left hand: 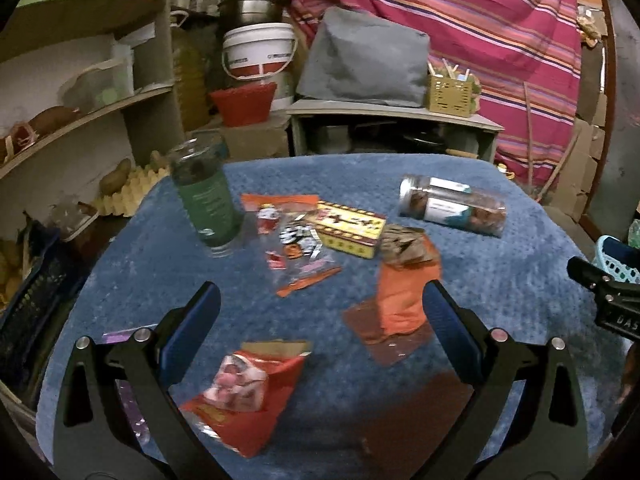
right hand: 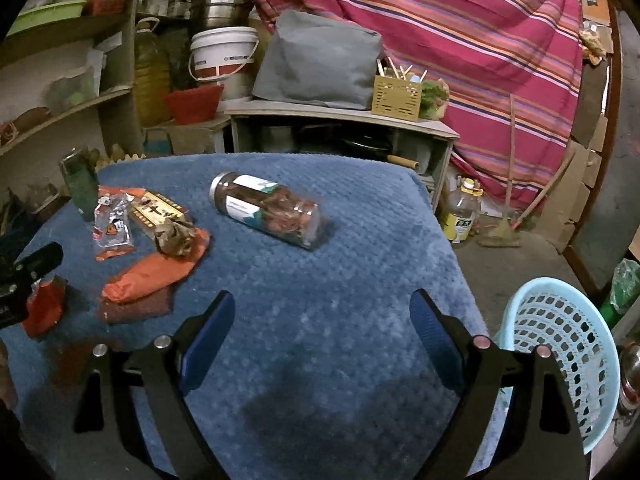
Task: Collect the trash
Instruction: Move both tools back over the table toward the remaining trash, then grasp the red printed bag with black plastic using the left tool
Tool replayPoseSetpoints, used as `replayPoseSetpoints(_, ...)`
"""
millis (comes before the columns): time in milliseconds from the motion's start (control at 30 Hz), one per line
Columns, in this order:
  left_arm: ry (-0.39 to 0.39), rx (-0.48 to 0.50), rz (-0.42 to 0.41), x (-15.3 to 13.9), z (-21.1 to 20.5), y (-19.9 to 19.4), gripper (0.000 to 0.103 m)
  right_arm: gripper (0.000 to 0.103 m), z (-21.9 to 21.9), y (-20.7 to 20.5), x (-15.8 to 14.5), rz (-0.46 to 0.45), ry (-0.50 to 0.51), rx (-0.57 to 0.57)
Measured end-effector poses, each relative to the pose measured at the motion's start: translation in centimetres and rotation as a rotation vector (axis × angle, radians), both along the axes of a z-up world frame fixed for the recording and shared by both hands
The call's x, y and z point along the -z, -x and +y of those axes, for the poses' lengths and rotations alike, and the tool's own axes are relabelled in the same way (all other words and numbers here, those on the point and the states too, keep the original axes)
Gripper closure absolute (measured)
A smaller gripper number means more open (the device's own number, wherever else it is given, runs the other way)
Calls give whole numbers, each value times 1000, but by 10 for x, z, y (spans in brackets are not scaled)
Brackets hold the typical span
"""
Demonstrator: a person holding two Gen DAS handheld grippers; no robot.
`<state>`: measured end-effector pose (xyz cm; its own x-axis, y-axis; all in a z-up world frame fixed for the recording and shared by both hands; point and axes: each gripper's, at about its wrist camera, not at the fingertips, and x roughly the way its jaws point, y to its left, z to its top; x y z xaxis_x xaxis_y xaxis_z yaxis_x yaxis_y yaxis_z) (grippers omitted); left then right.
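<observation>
Trash lies scattered on a blue cloth-covered table [left hand: 500, 280]. My left gripper [left hand: 322, 304] is open above it, with a torn red snack wrapper [left hand: 244, 396] between its fingers near the front edge. An orange packet [left hand: 402, 292] with crumpled brown paper [left hand: 400, 242] lies by the right finger. Farther back are a clear wrapper [left hand: 298, 252] and a yellow box [left hand: 350, 228]. My right gripper [right hand: 322, 316] is open over bare cloth. A light blue mesh basket [right hand: 568, 344] stands off the table at its right.
A green glass [left hand: 208, 200] stands upright at the table's back left. A clear jar [right hand: 266, 210] lies on its side mid-table. Shelves, buckets [left hand: 258, 54], a grey bag and a striped curtain crowd the back. A bottle [right hand: 462, 210] stands on the floor at right.
</observation>
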<state>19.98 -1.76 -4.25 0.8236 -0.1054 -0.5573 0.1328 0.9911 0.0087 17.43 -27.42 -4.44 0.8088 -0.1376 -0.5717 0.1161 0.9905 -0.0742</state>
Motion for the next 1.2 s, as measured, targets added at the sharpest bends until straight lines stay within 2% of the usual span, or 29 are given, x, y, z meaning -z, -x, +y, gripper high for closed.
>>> replayPoseSetpoints(33,2,-2,4,1,4,-1,5,9,3,-1,1,-3,0,-1)
replayPoseSetpoints(233,-12,-22,23,7,24,-4,5,8,17,-8,4,-2,9,-4)
replayPoseSetpoints(400,34,-44,43,9,48,-10,5,6,23,-12,8,6,-20,1)
replayPoseSetpoints(600,20,-89,69,18,67,-21,5,4,33,-18,12,16,26,23)
replayPoseSetpoints(733,61,-105,96,23,80,-25,6,4,33,-22,12,18,21,45)
replayPoseSetpoints(867,92,-58,128,30,74,-22,6,4,30,-26,15,39,-3,43)
replayPoseSetpoints(1033,65,16,154,45,55,-12,6,4,27,-25,18,60,-5,43)
replayPoseSetpoints(1200,14,57,204,60,41,-12,16,4,22,-25,21,76,-30,50)
